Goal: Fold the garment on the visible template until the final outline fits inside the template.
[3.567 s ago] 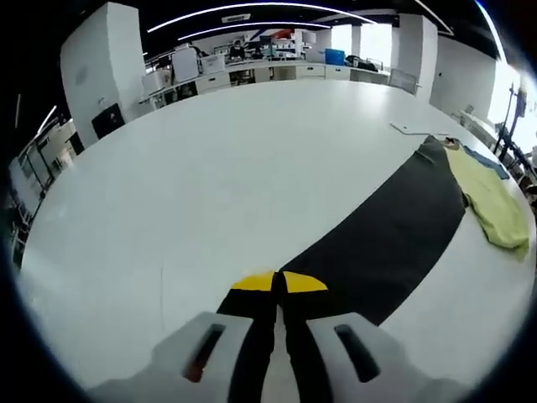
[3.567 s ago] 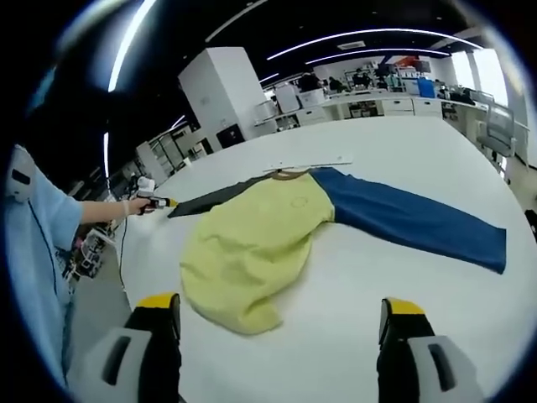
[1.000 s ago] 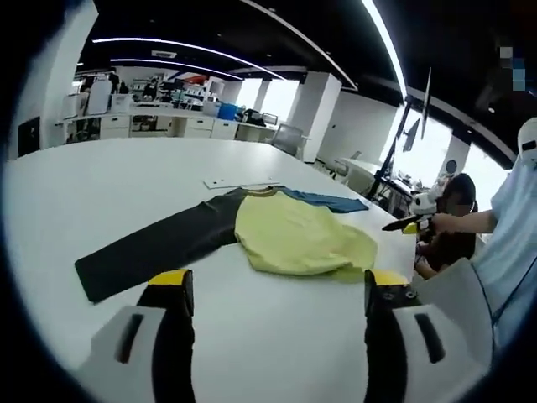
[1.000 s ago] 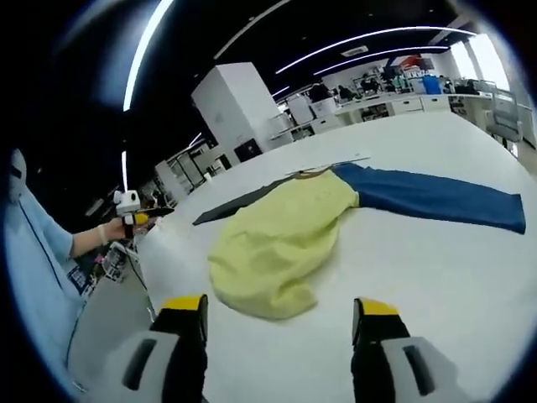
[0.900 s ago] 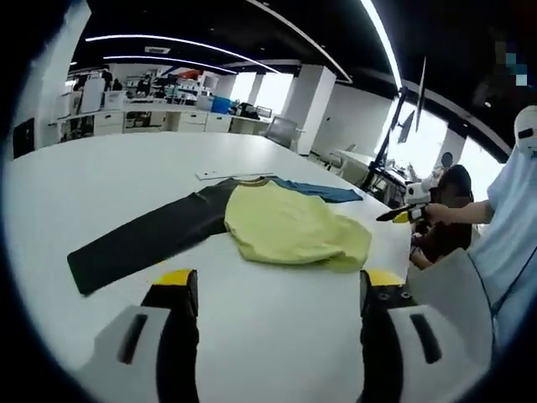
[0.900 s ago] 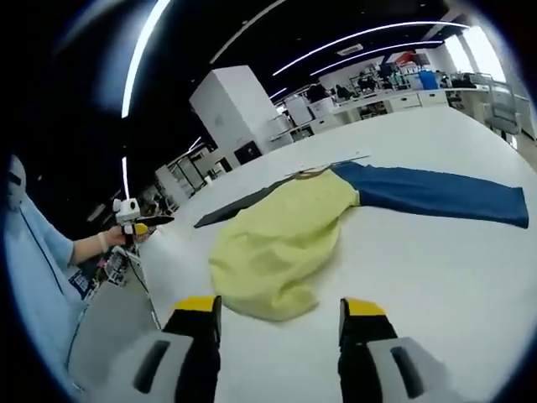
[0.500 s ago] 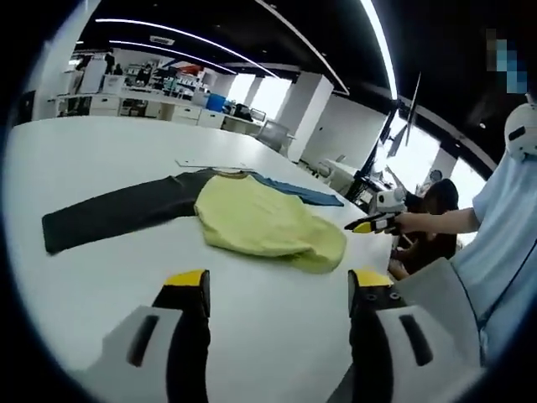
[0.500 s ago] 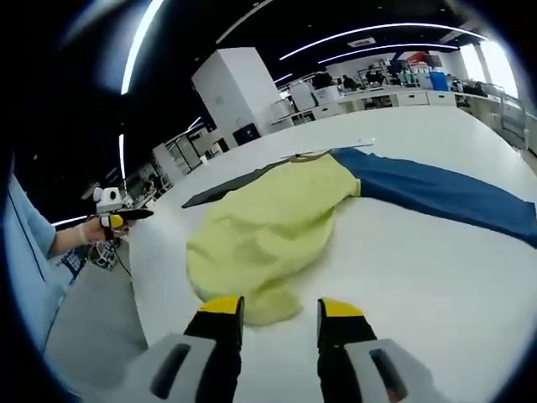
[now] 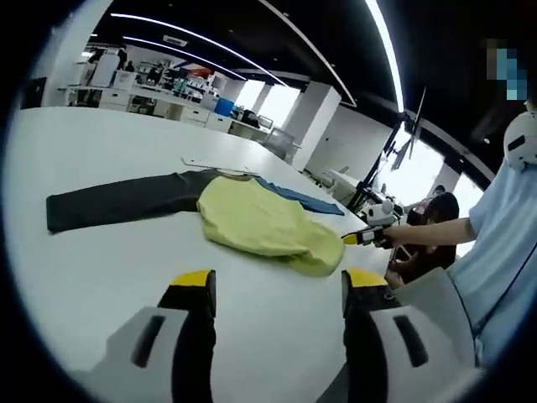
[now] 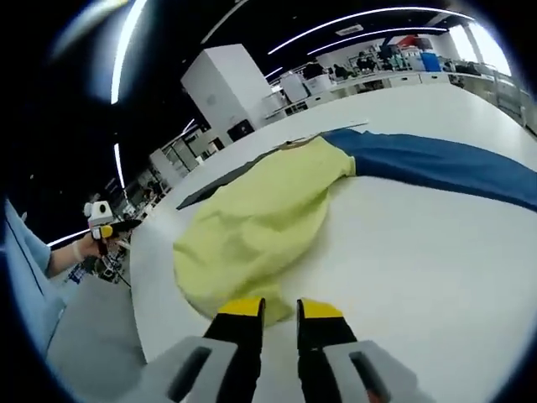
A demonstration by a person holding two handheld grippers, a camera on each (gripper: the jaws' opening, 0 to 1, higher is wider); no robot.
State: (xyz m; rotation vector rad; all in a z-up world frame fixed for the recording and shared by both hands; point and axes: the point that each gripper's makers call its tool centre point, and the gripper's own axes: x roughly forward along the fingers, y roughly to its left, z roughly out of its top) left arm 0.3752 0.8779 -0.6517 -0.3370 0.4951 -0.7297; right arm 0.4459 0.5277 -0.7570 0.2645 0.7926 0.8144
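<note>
The garment lies spread on the white table (image 9: 92, 260). It has a yellow body (image 9: 260, 222) (image 10: 252, 218), a dark sleeve (image 9: 117, 200) and a blue sleeve (image 10: 428, 164). My left gripper (image 9: 278, 281) is open and held back from the cloth, nothing between its jaws. My right gripper (image 10: 281, 309) sits at the yellow hem with its jaws narrowed to a slim gap. In the left gripper view the right gripper (image 9: 362, 238) touches the hem's near corner. A thin flat template sheet (image 9: 205, 164) lies just beyond the collar.
A person in a light blue top (image 9: 495, 252) stands at the table's edge, holding both grippers. The left gripper (image 10: 105, 228) shows in a hand off the table's left side. Desks, pillars and another seated person (image 9: 436, 222) lie beyond the table.
The left gripper let go of the dark sleeve and drew back, now open. The right jaws narrowed from wide apart to a slim gap while moving up to the yellow hem.
</note>
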